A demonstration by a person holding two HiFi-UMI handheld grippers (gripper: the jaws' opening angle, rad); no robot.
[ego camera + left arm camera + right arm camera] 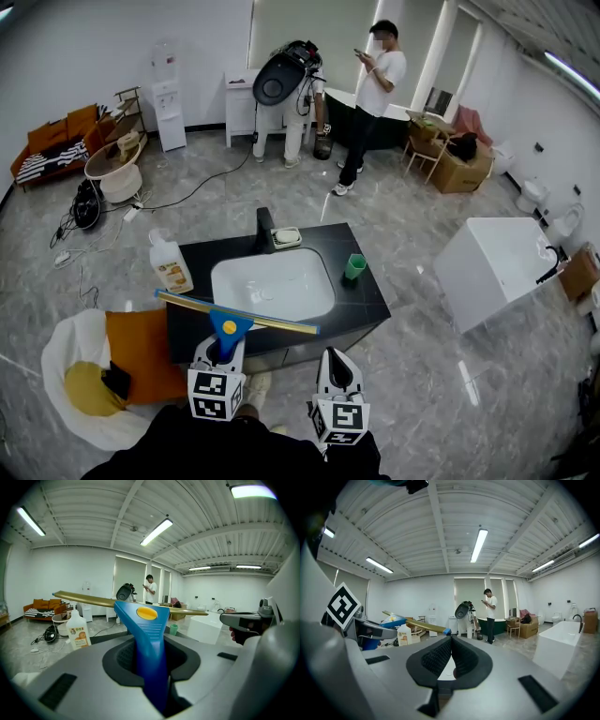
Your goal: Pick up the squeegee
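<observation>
The squeegee [246, 318] has a blue handle with a yellow spot and a long gold blade. It hangs level over the near edge of the black counter [366, 300]. My left gripper [223, 352] is shut on the blue handle, with the blade crosswise above the jaws. The left gripper view shows the handle [149, 634] wedged between the dark pads and the blade spanning the view. My right gripper [336, 360] sits beside it on the right, jaws together and empty. In the right gripper view [451, 640] the pads meet at their tips, and the squeegee [419, 626] shows at the left.
A white sink [225, 270] is set in the counter, with a black faucet [264, 231], a soap dish [287, 237], a soap bottle [170, 264] and a green cup [354, 267]. A white tub [497, 267] stands right, a cushioned seat [103, 370] left. A person [373, 98] stands far back.
</observation>
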